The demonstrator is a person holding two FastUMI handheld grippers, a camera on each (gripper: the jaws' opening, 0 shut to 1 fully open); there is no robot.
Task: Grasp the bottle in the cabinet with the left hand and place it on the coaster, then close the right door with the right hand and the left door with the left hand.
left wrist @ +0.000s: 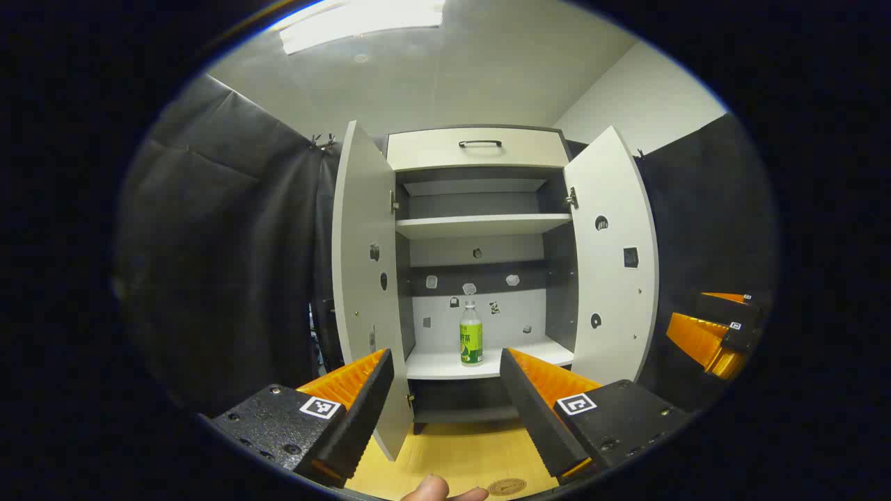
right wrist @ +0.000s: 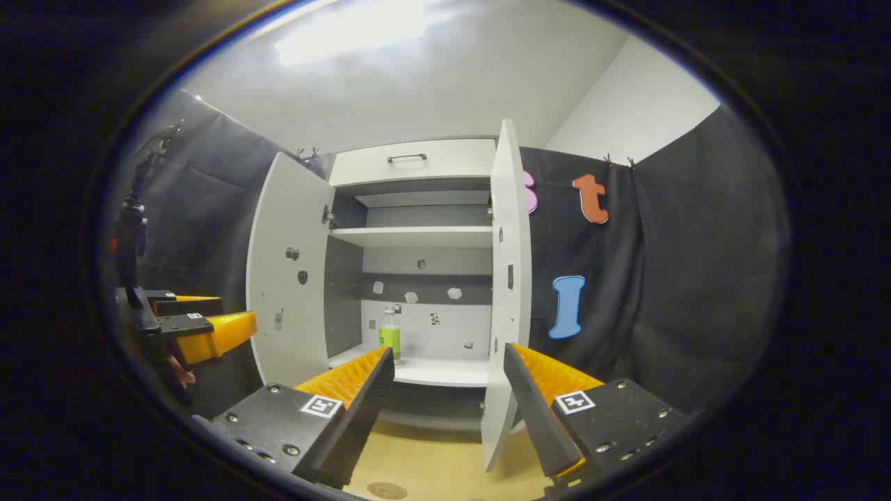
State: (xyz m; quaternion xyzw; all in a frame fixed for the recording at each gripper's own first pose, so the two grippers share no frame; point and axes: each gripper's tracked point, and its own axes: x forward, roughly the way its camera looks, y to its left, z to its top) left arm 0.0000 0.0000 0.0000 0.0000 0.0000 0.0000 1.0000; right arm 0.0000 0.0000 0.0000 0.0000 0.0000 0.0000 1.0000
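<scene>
The bottle [left wrist: 470, 334] stood upright on the cabinet's lower shelf [left wrist: 445, 364], near its middle, between both open doors. It looked like light, stiff plastic with a slick label, likely easy to tip; its mid-body seemed the safest hold. The left gripper [left wrist: 445, 390] faced it, well apart, jaws spread. The right gripper [right wrist: 449, 386] also had jaws spread, empty. The coaster [left wrist: 506, 486] lay on the desk [left wrist: 459, 452] below.

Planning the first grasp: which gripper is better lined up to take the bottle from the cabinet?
Left. In the left gripper view the bottle stands centred between its open fingers; in the right gripper view the bottle sits off toward one finger.
</scene>
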